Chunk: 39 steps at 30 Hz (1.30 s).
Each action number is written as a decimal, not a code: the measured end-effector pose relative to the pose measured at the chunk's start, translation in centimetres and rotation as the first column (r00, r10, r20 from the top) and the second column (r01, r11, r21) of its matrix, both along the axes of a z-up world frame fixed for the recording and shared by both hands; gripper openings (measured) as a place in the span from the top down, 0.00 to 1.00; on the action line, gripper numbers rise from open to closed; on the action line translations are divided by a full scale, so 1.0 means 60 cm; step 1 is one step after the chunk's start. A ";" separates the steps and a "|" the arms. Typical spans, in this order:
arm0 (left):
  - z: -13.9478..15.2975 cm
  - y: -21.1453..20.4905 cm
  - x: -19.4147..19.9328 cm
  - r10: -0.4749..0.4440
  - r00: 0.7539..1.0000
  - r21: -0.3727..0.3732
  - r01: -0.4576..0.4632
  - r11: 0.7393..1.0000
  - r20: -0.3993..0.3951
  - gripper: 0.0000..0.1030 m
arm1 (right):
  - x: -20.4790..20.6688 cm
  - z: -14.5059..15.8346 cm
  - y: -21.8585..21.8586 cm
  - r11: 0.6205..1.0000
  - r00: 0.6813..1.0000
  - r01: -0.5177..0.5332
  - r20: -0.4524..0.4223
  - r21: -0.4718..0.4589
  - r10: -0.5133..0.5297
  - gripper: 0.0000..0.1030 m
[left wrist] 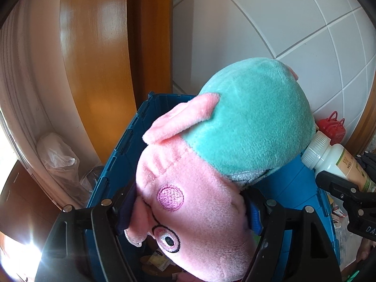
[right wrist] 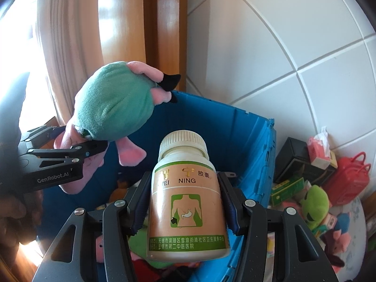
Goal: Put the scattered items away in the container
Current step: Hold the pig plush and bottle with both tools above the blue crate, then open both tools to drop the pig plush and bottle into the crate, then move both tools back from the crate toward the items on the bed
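Right wrist view: right claw (right wrist: 185, 208) pinches a smooth cylindrical bottle (right wrist: 185, 202); left claw (left wrist: 188, 211) pinches a fuzzy plush pig (left wrist: 211, 164).

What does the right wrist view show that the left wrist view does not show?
Only the right wrist view shows the green frog plush, the black box and the bottle's stomach drawing. Only the left wrist view shows the crumpled clear plastic bag and the pig's embroidered eye. Both show the pink pig plush in a teal dress between the left gripper's fingers, the white-capped pill bottle between the right gripper's, the blue plastic crate and the red basket.
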<state>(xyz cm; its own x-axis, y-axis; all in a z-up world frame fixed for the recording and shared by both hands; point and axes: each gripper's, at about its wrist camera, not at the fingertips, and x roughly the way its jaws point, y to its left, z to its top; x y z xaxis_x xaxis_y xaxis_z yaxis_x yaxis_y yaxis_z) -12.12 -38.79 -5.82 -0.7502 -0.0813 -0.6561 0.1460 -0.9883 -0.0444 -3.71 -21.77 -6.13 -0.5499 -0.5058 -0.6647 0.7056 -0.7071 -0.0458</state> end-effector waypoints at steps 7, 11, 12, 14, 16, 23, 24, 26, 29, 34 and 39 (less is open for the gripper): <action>-0.006 -0.006 -0.002 0.050 0.999 0.010 -0.050 0.999 0.014 0.05 | 0.000 0.007 0.015 1.000 1.000 0.021 -0.018 -0.022 -0.021 0.00; -0.003 0.009 0.000 0.053 0.999 -0.005 -0.053 0.999 0.012 0.05 | 0.000 0.005 0.027 0.999 1.000 0.028 -0.003 -0.021 -0.028 0.00; -0.002 0.013 0.001 0.050 0.999 -0.008 -0.050 0.999 0.011 0.05 | 0.002 0.005 0.030 0.999 1.000 0.027 -0.004 -0.019 -0.027 0.00; -0.002 0.019 0.003 0.037 0.999 -0.006 -0.037 0.999 0.009 0.05 | 0.005 0.009 0.038 0.999 0.999 0.032 -0.011 -0.019 -0.033 0.00; 0.002 0.031 0.006 0.025 1.000 -0.009 -0.025 1.000 0.005 0.05 | 0.009 0.012 0.048 0.999 0.999 0.040 -0.012 -0.026 -0.040 0.00; 0.018 0.074 0.031 -0.017 1.000 -0.017 0.017 1.000 -0.009 0.05 | 0.026 0.018 0.089 0.996 0.998 0.068 -0.012 -0.053 -0.069 0.00; 0.021 0.082 0.036 -0.023 1.000 -0.020 0.023 1.000 -0.011 0.05 | 0.028 0.018 0.096 0.996 0.997 0.071 -0.009 -0.055 -0.071 0.00; 0.025 0.098 0.044 -0.046 0.999 -0.030 0.045 0.999 -0.010 0.05 | 0.031 0.017 0.108 0.995 0.997 0.081 -0.008 -0.062 -0.081 0.00; 0.031 0.124 0.054 -0.075 0.997 -0.051 0.074 0.996 -0.009 0.05 | 0.036 0.017 0.128 0.993 0.996 0.087 0.000 -0.077 -0.087 0.00; 0.038 0.168 0.065 -0.108 0.994 -0.076 0.107 0.991 -0.005 0.05 | 0.042 0.013 0.164 0.990 0.995 0.100 0.010 -0.097 -0.099 0.00; 0.045 0.223 0.075 -0.143 0.990 -0.092 0.141 0.986 -0.009 0.05 | 0.043 0.007 0.215 0.986 0.993 0.122 0.023 -0.116 -0.120 0.00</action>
<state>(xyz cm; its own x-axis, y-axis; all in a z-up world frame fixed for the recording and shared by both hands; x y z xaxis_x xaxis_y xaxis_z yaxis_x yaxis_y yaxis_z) -7.65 -25.40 -3.12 -0.7686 -0.0321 -0.6389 0.0038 -0.9989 0.0457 -1.12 -8.86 -5.74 -0.6017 -0.5111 -0.6138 0.6145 -0.7871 0.0530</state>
